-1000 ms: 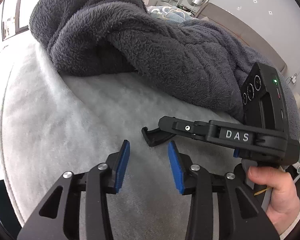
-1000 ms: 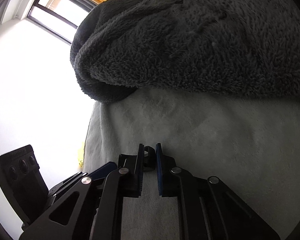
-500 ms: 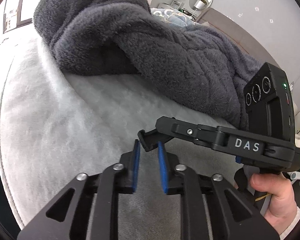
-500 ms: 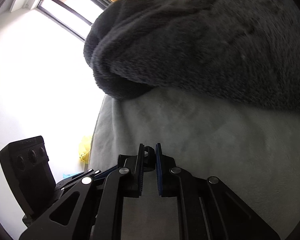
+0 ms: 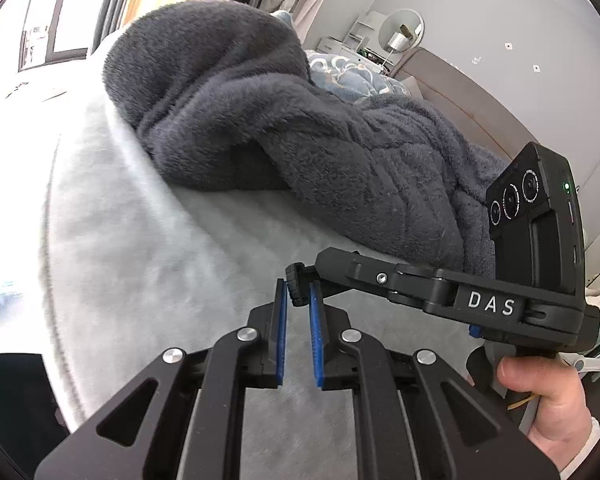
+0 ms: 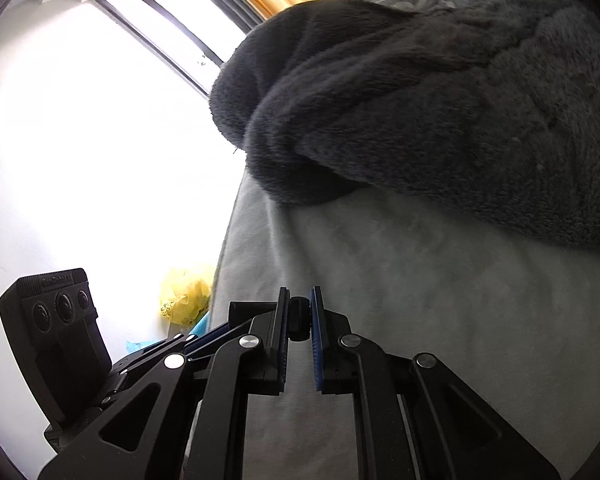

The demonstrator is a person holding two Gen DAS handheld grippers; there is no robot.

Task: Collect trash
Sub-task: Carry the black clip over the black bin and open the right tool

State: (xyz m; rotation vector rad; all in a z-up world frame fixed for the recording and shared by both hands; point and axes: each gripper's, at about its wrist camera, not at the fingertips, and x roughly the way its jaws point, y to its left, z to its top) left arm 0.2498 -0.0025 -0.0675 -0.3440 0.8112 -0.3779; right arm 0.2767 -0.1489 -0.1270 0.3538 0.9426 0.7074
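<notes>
My left gripper (image 5: pixel 298 294) and my right gripper (image 6: pixel 299 308) meet tip to tip above a pale grey bed sheet (image 5: pixel 148 248). Both are shut. A black tip of the other gripper sits between each pair of blue pads (image 5: pixel 281 320). The right gripper's body (image 5: pixel 440 292) reaches in from the right in the left wrist view, held by a hand (image 5: pixel 548 400). The left gripper's body (image 6: pixel 60 340) shows at lower left in the right wrist view. A crumpled yellow wrapper or bag (image 6: pixel 184 292) lies beyond the bed's edge, with something blue (image 6: pixel 140 346) below it. I see no trash in either gripper.
A thick dark grey fleece blanket (image 5: pixel 300 128) is heaped across the far half of the bed. A patterned blue quilt (image 5: pixel 352 80) lies behind it. A bright window (image 6: pixel 100 120) is to the left. A headboard (image 5: pixel 460 96) and a round mirror (image 5: pixel 400 32) are at the back.
My left gripper closed from wide open. Both grippers rose and drew back, so more of the room and the yellow item came into view. The fingertips now overlap.
</notes>
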